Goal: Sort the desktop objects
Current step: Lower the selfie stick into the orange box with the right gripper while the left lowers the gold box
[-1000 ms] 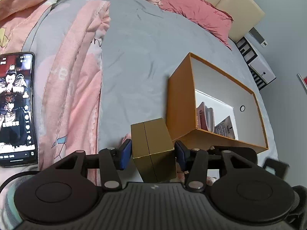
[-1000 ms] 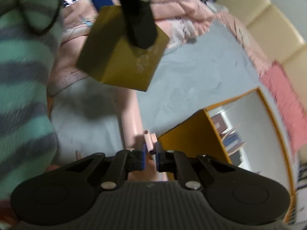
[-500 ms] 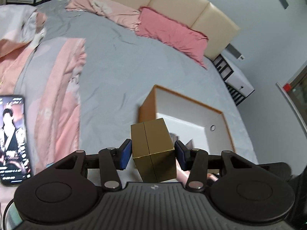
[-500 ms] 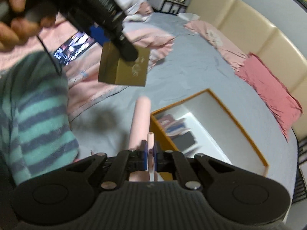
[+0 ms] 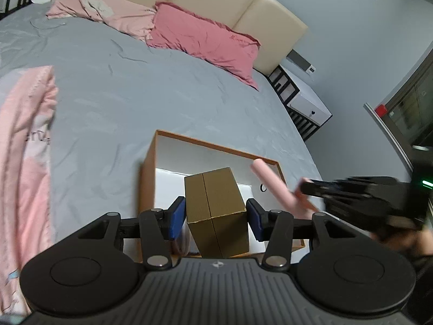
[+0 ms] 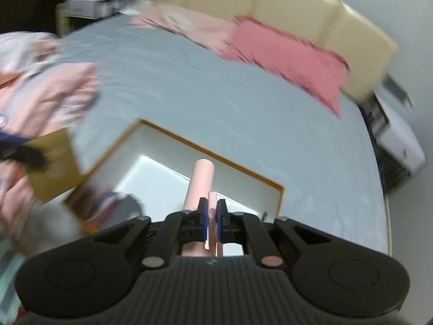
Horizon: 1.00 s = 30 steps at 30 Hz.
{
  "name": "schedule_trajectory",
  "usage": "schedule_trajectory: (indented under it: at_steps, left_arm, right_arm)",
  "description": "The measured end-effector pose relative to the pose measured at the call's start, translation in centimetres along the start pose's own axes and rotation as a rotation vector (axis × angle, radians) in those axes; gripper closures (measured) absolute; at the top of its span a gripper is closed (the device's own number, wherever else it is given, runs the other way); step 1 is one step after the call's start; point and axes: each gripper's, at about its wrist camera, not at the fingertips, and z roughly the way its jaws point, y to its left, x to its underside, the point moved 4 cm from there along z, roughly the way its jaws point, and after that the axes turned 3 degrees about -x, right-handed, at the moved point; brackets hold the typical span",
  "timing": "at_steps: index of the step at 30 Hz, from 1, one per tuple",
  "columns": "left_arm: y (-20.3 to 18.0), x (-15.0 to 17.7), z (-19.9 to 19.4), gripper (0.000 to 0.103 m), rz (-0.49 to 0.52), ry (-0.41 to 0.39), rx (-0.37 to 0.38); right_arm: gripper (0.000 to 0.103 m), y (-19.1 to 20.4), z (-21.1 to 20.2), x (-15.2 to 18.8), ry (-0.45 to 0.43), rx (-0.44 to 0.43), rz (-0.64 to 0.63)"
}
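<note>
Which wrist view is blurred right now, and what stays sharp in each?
Right wrist view: motion blur smears the bed, pink pillow and gold box; only the right hand-held gripper stays sharp. Left wrist view: mostly crisp, gold box and orange box clear; the pink tube is smeared. Fisheye bending in both.

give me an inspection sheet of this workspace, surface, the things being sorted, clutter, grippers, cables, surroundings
Surface: grey bedsheet, wrinkled.
Job's things: orange box open on the bed, white inside; gold box and pink tube held over it.
Clutter: pink blanket at left; items in the orange box, blurred.
Grippers: left gripper shut on the gold box; right gripper shut on the pink tube.
Cables: nothing seen.
Surroundings: red pillow, cream headboard, white nightstand.
</note>
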Motion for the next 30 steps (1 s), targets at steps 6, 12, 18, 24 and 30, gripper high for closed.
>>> schedule_trajectory:
  at_steps: [6, 12, 18, 24, 30]
  left_arm:
    - [0.6, -1.0, 3.3, 0.047, 0.0, 0.029, -0.012]
    - [2.5, -1.7, 5.1, 0.047, -0.022, 0.041, -0.038]
    - [3.0, -2.0, 6.2, 0.047, -0.029, 0.05, -0.03]
    - [3.8, -2.3, 7.0, 0.047, -0.041, 0.058, -0.06]
    - [3.9, -2.9, 7.5, 0.047, -0.045, 0.052, -0.083]
  right_arm:
    - [0.097, -1.6, 7.5, 0.9, 0.102, 0.062, 0.074]
    - [0.097, -0.5, 10.7, 1.6, 0.137, -0.04, 0.071]
    - [0.097, 1.3, 12.3, 1.9, 0.109, -0.099, -0.088]
    - [0.097, 3.8, 13.3, 1.7, 0.053, -0.21, -0.359]
    - [0.097, 5.5, 14.4, 1.2, -0.002, -0.257, -0.802]
